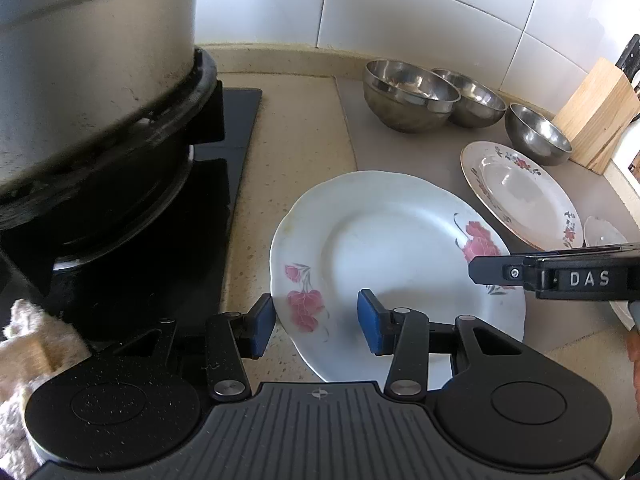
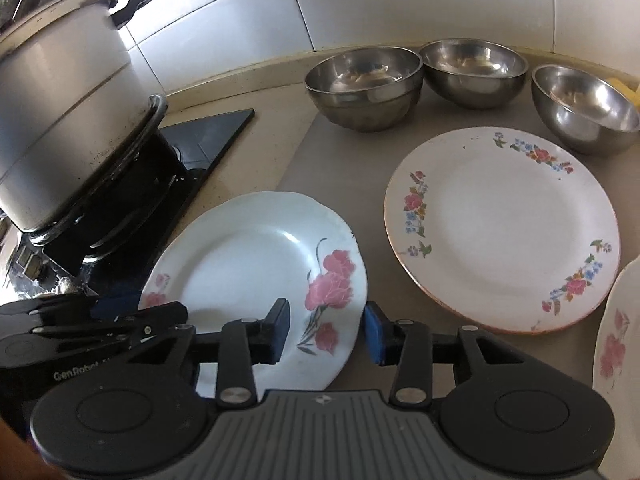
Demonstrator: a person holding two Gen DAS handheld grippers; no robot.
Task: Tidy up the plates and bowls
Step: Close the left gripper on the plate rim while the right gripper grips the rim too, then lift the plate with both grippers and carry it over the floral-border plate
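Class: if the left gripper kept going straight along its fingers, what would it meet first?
Probably the pink-flowered plate: the left gripper is open, with the plate's near rim between its fingers. Depth is uncertain; it may pass just above.

Third plate cut by edge

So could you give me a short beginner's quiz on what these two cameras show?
1. How many steel bowls stand by the wall?
2. True or false: both grippers have shut jaws.
3. Which plate's rim sits between the jaws of both grippers: (a) pink-flower plate, (b) plate with the flower border?

Key
1. Three: left bowl, middle bowl, right bowl.
2. False. The left gripper and right gripper are both open.
3. (a), the pink-flower plate; the bordered plate lies apart to its right.
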